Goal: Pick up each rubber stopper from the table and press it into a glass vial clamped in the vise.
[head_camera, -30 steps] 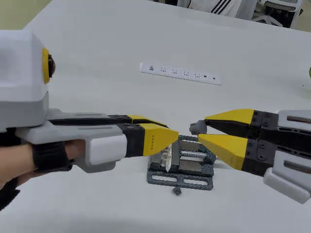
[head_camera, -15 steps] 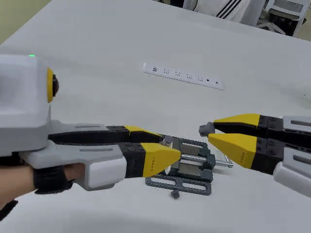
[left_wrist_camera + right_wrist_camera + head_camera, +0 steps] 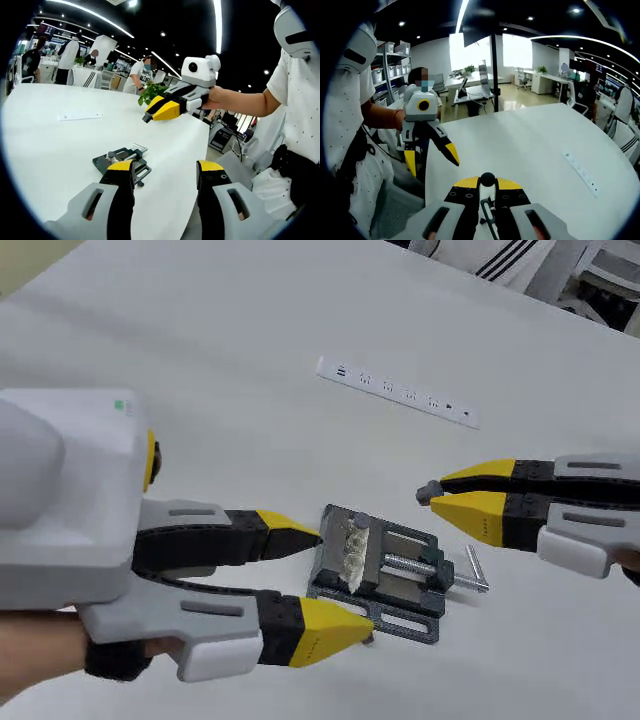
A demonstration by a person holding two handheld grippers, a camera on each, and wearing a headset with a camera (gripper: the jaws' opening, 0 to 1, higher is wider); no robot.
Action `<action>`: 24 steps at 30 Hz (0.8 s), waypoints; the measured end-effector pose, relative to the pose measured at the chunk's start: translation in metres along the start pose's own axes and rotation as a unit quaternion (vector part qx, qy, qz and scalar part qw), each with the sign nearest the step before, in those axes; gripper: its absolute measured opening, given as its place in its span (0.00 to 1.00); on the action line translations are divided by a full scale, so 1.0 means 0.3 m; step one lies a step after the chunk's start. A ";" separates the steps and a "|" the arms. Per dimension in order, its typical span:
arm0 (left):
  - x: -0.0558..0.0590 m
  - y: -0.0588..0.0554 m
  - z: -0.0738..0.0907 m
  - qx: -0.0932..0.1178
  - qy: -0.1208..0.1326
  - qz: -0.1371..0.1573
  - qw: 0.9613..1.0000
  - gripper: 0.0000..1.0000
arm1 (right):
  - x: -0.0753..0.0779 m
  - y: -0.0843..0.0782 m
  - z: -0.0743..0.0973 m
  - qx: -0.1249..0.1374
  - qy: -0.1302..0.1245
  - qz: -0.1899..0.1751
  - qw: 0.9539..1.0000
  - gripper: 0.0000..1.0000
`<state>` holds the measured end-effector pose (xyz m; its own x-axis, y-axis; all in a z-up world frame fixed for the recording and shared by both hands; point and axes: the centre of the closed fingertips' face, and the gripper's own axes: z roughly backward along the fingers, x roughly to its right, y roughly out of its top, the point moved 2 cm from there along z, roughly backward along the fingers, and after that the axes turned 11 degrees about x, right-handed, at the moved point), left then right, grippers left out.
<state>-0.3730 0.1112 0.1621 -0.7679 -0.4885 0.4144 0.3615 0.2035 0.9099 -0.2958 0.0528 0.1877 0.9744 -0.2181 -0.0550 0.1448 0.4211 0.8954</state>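
Mid-task, as we read it. The right gripper (image 3: pixel 435 493) has its jaws narrow on a grey stopper (image 3: pixel 428 493). It is held off the desk (image 3: pixel 200 360), to the right of the vise (image 3: pixel 390 575) and apart from it. The vials (image 3: pixel 352 548) sit clamped at the vise's left end. They are clear glass, and we cannot tell if any is already plugged. Left to do: carry this stopper over a vial and press it in.

The left gripper (image 3: pixel 346 579) has its jaws wide and empty, one tip on either side of the vise's vial end. It is close, but we cannot tell if it touches. A small dark bit by the lower tip may be another stopper; it is too hidden to say.

Views:
- **Head view:** gives us the vials.
- **Left gripper view:** the vise (image 3: pixel 122 160) is small and side-on, so the glass is unreadable. It does show the left gripper (image 3: pixel 165 172) with nothing between its jaws, and the right gripper (image 3: pixel 148 116) well above the vise.
- **Right gripper view:** gives the grip best, with the stopper (image 3: pixel 487 178) a dark ball pinched right at the tips. It also shows the left gripper (image 3: pixel 432 161) spread open across from it.
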 end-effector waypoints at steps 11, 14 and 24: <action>-0.038 -0.049 0.001 0.012 -0.006 -0.009 1.000 0.65 | 0.094 -0.103 -0.113 -0.102 0.029 0.017 0.994 0.06; -0.042 -0.066 0.000 0.005 -0.008 -0.012 1.000 0.66 | 0.114 -0.143 -0.140 -0.130 0.034 0.020 0.991 0.06; -0.062 -0.092 0.006 0.008 -0.008 -0.013 1.000 0.72 | 0.146 -0.274 -0.198 -0.202 0.046 0.033 0.978 0.06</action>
<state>-0.3697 0.1162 0.1293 -0.7855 -0.4802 0.3904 0.3325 0.2046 0.9206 -0.2549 0.0609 0.0855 0.9927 -0.1057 -0.0588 0.1184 0.7491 0.6517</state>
